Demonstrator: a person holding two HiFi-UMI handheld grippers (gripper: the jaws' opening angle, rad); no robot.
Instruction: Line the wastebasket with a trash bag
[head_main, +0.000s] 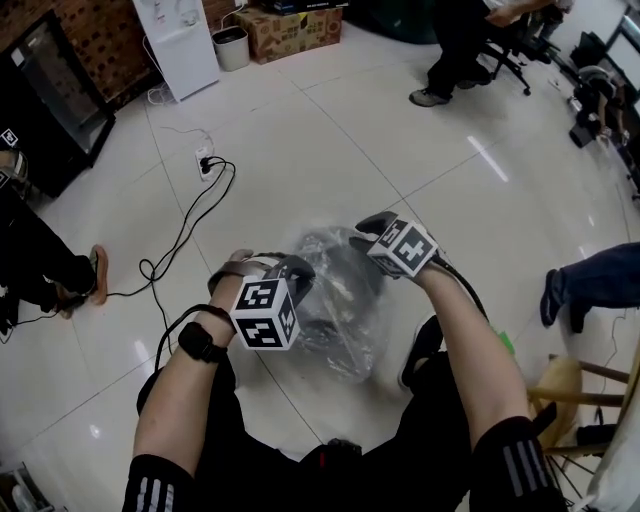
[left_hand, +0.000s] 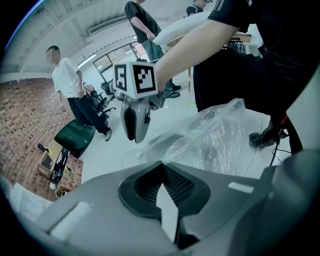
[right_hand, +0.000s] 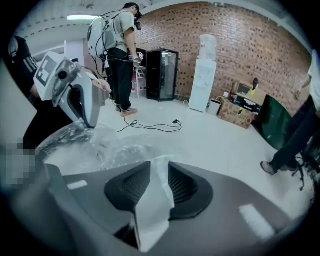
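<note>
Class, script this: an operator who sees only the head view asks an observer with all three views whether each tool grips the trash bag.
Operator: Left side first: closed on anything?
Observer: Yes. The left gripper view shows the left tool shut on a thin strip of the trash bag.
Operator: And the other side?
Observer: The right tool has its jaws apart, with a fold of bag film lying between them.

trash bag — clear | floor: white tiles | wall — red brick
</note>
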